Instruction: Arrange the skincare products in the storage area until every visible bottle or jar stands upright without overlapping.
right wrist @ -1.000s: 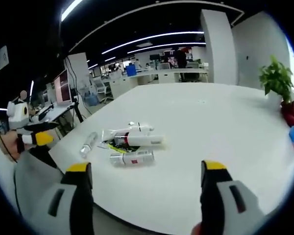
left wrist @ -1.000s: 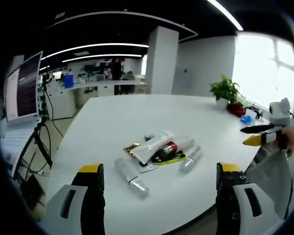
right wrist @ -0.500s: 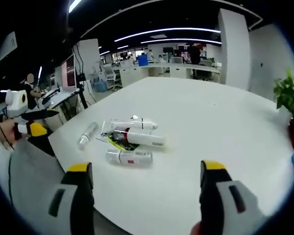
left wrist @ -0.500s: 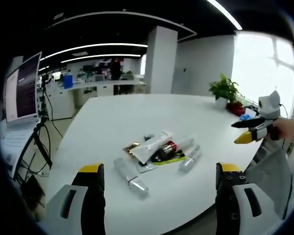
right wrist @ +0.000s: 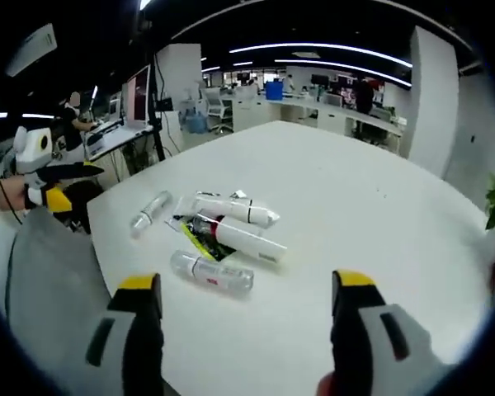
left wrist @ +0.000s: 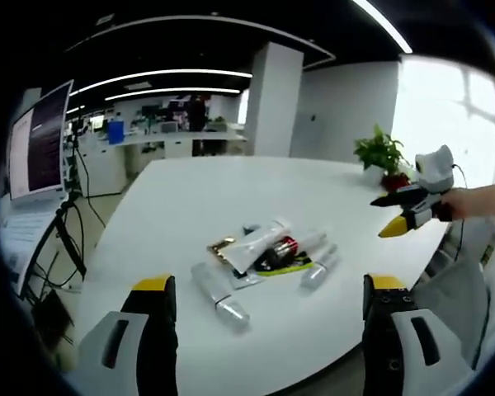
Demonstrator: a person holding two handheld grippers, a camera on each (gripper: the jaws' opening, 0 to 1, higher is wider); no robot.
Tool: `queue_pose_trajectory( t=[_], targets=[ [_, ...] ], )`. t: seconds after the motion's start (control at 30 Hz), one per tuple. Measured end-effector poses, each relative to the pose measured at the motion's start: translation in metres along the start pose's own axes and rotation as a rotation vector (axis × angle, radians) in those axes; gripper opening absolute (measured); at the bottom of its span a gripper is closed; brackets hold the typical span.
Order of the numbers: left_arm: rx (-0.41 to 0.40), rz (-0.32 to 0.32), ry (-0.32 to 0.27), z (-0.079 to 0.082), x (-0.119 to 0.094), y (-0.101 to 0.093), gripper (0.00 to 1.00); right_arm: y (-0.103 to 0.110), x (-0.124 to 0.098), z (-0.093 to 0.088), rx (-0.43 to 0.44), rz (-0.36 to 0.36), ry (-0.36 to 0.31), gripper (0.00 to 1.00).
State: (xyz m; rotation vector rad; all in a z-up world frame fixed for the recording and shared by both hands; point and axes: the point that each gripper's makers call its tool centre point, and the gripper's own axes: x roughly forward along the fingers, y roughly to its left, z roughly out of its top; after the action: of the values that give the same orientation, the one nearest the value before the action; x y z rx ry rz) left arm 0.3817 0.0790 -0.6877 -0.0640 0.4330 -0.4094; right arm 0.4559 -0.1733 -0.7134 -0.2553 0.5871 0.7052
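Office space all around, with a big white table (left wrist: 231, 198) in the left gripper view, a monitor (left wrist: 40, 144) off to the left of the jaws and a potted plant (left wrist: 381, 154) far ahead on the right. The left gripper (left wrist: 264, 301) has its jaws spread wide with nothing between them. The pile of skincare products (left wrist: 268, 252) lies ahead of the jaws, roughly between them, all lying flat and overlapping. A clear bottle (left wrist: 220, 299) lies just ahead of the left jaw, another clear bottle (left wrist: 319, 268) closer to the right one. Labels are too small to read. The right gripper (left wrist: 408, 210) pokes in from the right, well apart from the pile.

Right gripper view: same table (right wrist: 355, 206), desks and screens behind. The right gripper (right wrist: 247, 301) is spread wide too, empty. The pile (right wrist: 227, 227) sits ahead, nearer the left jaw, with a clear bottle (right wrist: 210, 272) closest and another (right wrist: 150, 210) off to the left. The left gripper (right wrist: 54, 186) shows at the left edge, partly cut off.
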Motion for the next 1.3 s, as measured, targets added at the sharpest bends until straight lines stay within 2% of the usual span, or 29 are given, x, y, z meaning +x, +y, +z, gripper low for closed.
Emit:
queue_pose_trajectory(
  t=[0.2, 0.3, 1.0, 1.3],
  targets=[
    [-0.029, 0.006, 0.002, -0.001, 0.0, 0.004, 0.92, -0.002, 0.014, 0.014, -0.057, 0.052, -0.009, 0.8],
    [-0.035, 0.008, 0.001, 0.0, 0.001, 0.004, 0.92, -0.003, 0.021, 0.013, -0.123, 0.072, 0.023, 0.78],
    [-0.079, 0.021, -0.003, -0.004, 0.001, 0.016, 0.9, 0.004, 0.077, 0.02, -0.375, 0.267, 0.161, 0.63],
    [-0.095, 0.027, -0.006, -0.005, 0.0, 0.019, 0.89, 0.016, 0.095, 0.017, -0.479, 0.383, 0.221, 0.56]
  ],
)
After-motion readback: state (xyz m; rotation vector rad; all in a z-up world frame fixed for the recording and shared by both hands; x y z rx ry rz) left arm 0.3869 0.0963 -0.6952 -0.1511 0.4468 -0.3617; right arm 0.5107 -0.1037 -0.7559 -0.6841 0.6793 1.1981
